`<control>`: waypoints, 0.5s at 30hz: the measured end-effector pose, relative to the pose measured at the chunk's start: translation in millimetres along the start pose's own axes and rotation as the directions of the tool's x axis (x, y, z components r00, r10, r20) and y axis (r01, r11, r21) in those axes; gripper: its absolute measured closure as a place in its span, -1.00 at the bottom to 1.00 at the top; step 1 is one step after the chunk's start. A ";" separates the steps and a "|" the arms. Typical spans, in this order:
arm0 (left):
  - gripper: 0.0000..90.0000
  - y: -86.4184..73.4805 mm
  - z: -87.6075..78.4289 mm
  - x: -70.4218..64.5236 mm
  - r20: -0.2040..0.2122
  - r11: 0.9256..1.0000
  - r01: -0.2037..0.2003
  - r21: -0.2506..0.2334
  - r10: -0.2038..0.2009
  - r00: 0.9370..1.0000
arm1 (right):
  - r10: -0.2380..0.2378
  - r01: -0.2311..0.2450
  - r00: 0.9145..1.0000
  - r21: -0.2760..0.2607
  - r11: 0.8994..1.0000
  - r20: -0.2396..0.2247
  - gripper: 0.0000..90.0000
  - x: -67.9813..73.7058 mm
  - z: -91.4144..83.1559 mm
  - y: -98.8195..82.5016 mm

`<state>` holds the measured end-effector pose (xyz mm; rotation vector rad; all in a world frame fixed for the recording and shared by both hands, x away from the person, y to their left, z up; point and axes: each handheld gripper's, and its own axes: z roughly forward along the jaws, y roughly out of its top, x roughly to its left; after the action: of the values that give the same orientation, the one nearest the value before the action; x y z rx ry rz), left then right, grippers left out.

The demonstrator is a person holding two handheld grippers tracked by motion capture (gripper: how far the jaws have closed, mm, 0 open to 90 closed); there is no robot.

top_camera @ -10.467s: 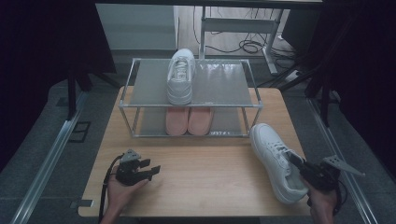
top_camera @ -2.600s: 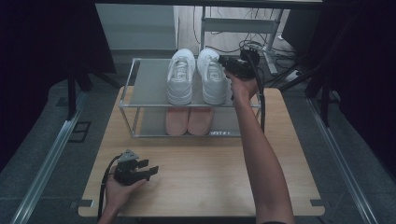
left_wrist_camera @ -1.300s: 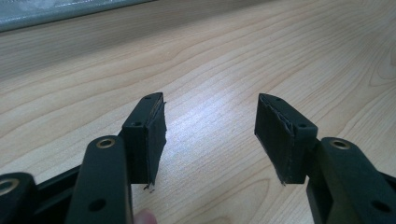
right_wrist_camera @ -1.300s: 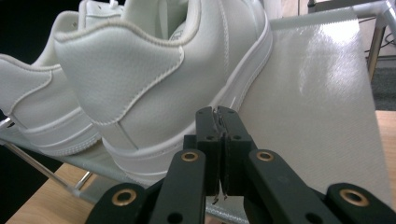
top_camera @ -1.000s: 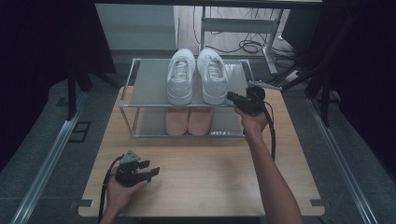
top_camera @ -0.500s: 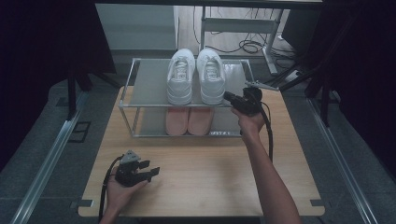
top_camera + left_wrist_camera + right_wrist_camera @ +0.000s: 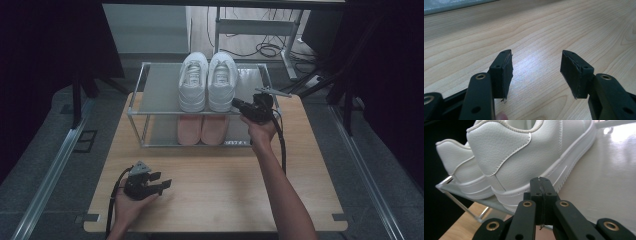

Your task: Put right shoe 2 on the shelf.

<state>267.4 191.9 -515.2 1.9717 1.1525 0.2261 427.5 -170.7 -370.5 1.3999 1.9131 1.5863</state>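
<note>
Two white sneakers, one on the left (image 7: 192,82) and one on the right (image 7: 222,82), stand side by side, toes away from me, on the rack's top shelf (image 7: 157,87). My right gripper (image 7: 236,104) is shut with nothing in it, its tips close to the heel and outer sole of the right sneaker (image 7: 524,152). In the right gripper view the jaws (image 7: 541,183) meet flat, with the left sneaker (image 7: 456,167) beyond. My left gripper (image 7: 163,183) rests in a hand on the table's near left, open and empty (image 7: 536,67).
A pair of pink shoes (image 7: 201,129) sits on the rack's lower shelf under the sneakers. The metal-framed rack stands at the far middle of the wooden table (image 7: 210,185). Cables (image 7: 265,49) and dark stands lie on the floor beyond.
The right sneaker went from the table's right side up onto the top shelf beside the other. The right gripper let go of it and drew back to its heel. The left gripper stayed put.
</note>
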 end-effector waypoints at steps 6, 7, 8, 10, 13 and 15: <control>-0.04 -0.2 -1.4 1.9 -0.002 1.000 0.005 -0.006 -0.005 1.000 | -0.003 0.003 1.000 -0.001 1.000 -0.011 0.99 7.7 6.9 -2.1; -0.04 -0.3 -1.3 1.8 -0.001 1.000 0.004 -0.005 -0.004 1.000 | -0.005 0.005 1.000 -0.004 1.000 -0.007 0.99 8.1 7.1 -2.3; -0.04 -0.3 -1.3 1.8 -0.001 1.000 0.004 -0.005 -0.004 1.000 | -0.003 0.003 1.000 -0.003 1.000 -0.007 0.99 8.1 6.9 -2.2; -0.04 -0.3 -1.1 1.6 0.002 1.000 0.005 -0.005 -0.005 1.000 | -0.003 0.003 1.000 -0.005 1.000 -0.009 0.99 7.7 6.9 -2.5; -0.04 0.0 -1.7 1.8 0.001 1.000 0.004 -0.007 -0.004 1.000 | -0.006 0.006 1.000 -0.004 1.000 -0.012 0.99 6.7 6.3 -2.7; -0.04 0.1 -1.7 2.1 0.002 1.000 0.007 -0.011 -0.007 1.000 | -0.008 0.008 1.000 -0.003 1.000 -0.012 0.98 6.7 6.2 -2.8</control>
<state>267.7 194.5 -514.5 1.9577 1.1544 0.2261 427.4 -161.5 -372.8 1.3821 1.9199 1.5973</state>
